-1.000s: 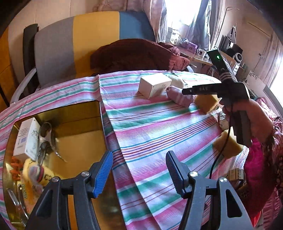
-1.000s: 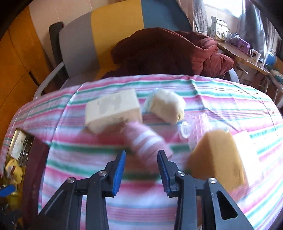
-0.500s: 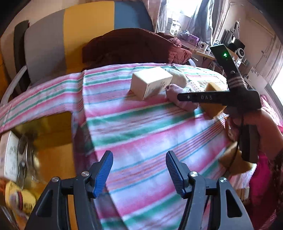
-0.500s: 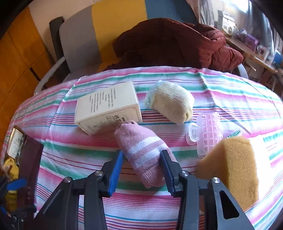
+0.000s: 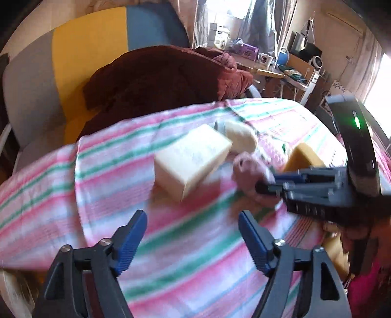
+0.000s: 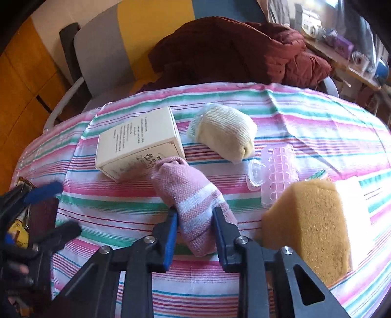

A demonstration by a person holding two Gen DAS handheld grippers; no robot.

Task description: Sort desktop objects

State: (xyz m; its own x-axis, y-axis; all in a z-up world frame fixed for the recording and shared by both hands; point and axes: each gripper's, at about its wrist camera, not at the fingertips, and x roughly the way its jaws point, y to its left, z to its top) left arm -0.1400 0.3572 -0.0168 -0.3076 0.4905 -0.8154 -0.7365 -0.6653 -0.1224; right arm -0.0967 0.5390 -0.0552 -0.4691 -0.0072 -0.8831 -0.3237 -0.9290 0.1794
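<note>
Tablecloth: pink, green and white stripes, covering the table.
Chair: grey, yellow and blue back, behind the table.
Maroon jacket: heaped on the chair seat.
Side desk: cluttered, with white mug.

Right claw around pink sock

I'm looking at a lived-in home room, not a lab. A striped tablecloth is covering the round table, a dark red quilted jacket is lying heaped on a grey, yellow and blue chair, and curtains are hanging at a bright window. A cluttered side desk is carrying a mug, boxes and small gadgets. Orange wood panelling is lining the left wall.
</note>
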